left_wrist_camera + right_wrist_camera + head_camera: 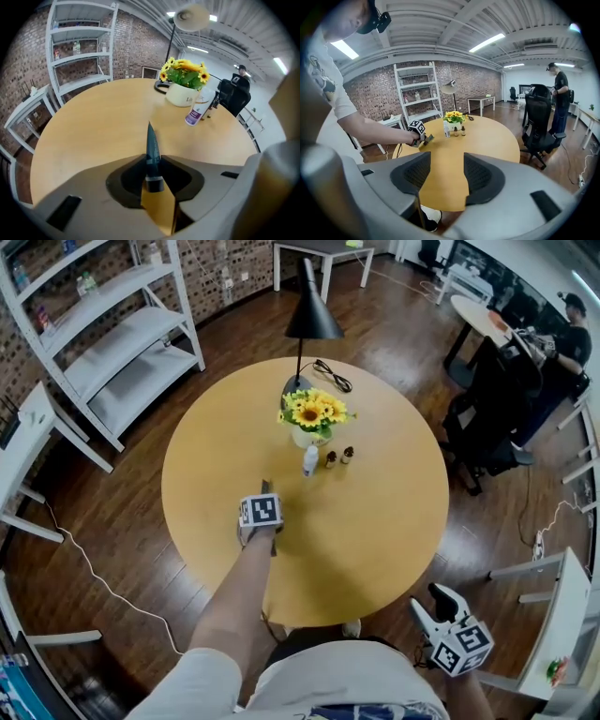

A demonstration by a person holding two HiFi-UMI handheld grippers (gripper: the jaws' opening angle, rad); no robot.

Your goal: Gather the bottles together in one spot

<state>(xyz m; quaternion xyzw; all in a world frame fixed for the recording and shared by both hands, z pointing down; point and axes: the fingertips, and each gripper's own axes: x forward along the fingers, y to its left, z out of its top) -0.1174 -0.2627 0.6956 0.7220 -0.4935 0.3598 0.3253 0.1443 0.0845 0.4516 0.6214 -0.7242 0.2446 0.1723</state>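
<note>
A white plastic bottle (310,460), a slim cylinder with a purple-printed label, stands on the tabletop (375,521) ahead of the left gripper's (265,488) jaws and a little to their right, well apart from them. Just beside it, further right, are two small dark bottles (331,459), squat and brown with paler caps, so all three form a short row. Directly behind them sits a rounded, glossy white pot (309,437) of yellow sunflowers (314,410) with green leaves. The left gripper's jaws are clenched on nothing, their dark tips pressed into one thin pointed blade angled down over bare wood. The tabletop is a round disc of smooth, honey-coloured wood with a matte sheen. Beyond the pot rises a lamp (312,315) with a thin black stem and a black cone shade, its cord coiled on the far edge. The right gripper (429,604) hangs off the near rim of the tabletop, its pale moulded jaws released and holding nothing, their black ribbed pads apart; the bottles lie far ahead of that gap. A white metal shelf unit (112,343) stands on the dark plank floor (122,540) to the left.
</note>
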